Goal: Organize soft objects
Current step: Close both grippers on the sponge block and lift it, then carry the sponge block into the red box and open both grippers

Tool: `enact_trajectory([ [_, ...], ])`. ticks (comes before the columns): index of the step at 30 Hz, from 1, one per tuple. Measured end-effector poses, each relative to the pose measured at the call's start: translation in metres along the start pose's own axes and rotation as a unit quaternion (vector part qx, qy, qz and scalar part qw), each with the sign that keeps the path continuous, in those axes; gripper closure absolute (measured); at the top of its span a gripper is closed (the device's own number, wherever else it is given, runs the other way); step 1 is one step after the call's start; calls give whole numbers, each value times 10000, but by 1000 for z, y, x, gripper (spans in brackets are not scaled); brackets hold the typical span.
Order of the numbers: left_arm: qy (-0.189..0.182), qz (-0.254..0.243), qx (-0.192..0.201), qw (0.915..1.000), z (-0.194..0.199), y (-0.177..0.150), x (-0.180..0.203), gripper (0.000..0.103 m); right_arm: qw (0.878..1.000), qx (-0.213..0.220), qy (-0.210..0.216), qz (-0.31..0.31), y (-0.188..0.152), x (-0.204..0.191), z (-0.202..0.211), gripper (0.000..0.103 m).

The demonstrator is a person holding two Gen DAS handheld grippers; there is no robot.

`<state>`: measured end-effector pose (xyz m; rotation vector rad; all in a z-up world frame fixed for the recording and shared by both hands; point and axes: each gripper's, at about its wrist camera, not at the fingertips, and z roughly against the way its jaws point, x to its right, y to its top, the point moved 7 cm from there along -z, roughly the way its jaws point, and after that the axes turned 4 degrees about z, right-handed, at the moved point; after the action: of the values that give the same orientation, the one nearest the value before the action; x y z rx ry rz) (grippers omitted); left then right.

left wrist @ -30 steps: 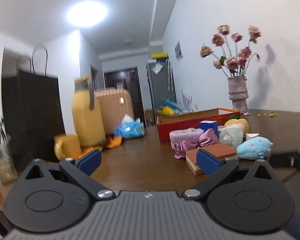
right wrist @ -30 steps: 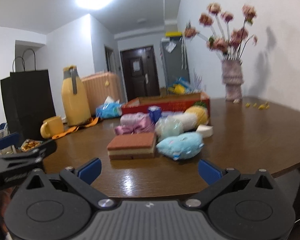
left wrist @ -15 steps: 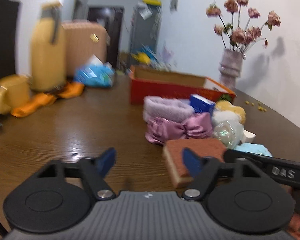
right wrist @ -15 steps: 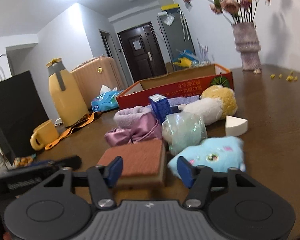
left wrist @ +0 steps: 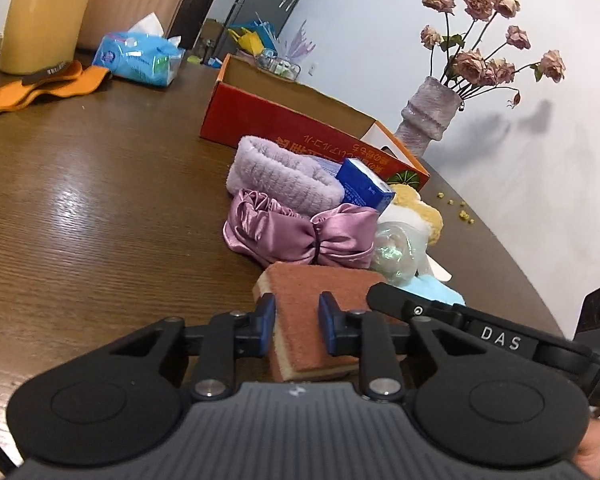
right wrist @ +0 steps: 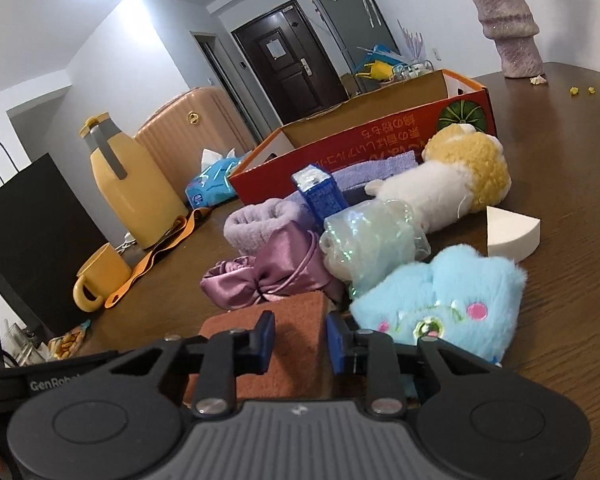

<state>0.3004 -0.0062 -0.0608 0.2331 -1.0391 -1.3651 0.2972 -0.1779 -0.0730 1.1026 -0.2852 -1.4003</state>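
Left gripper (left wrist: 296, 322) closing around the near corner of a brown-topped, yellow-based sponge (left wrist: 320, 304), blue pads at its two sides. Right gripper's black finger (left wrist: 452, 316) lying across the sponge's far right edge. Behind: pink satin scrunchie (left wrist: 300, 232), lilac fleece headband (left wrist: 280, 176), blue carton (left wrist: 364, 190), open red box (left wrist: 300, 128), all on a dark wooden table (left wrist: 80, 200).
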Motion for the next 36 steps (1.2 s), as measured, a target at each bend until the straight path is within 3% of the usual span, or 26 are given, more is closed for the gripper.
enact_trajectory([
  [8, 1, -181, 576, 9982, 53, -3, 15, 79, 9980, 469, 261, 337, -4, -33, 44, 79],
  [13, -77, -276, 928, 9953, 72, 9, 29, 79, 9952, 783, 342, 479, 11, -44, 62, 79],
  [18, -203, -104, 875, 9959, 55, 37, 35, 79, 9956, 795, 335, 355, 37, -33, 53, 79],
  [22, -261, -249, 964, 9947, 29, 83, 46, 79, 9939, 947, 268, 507, 85, -27, 36, 79],
  [26, -315, -213, 884, 9954, -17, 140, 46, 79, 9941, 932, 106, 549, 143, -14, -8, 79],
  [30, -121, -351, 907, 9952, -70, 205, 43, 79, 9956, 778, 91, 511, 204, 1, -68, 79],
  [32, 25, -411, 781, 9961, -104, 236, 35, 79, 9977, 559, 33, 392, 232, 13, -106, 79],
  [36, 376, -76, 494, 9980, -169, 283, 7, 79, 10000, 34, 21, -39, 275, 38, -189, 79],
])
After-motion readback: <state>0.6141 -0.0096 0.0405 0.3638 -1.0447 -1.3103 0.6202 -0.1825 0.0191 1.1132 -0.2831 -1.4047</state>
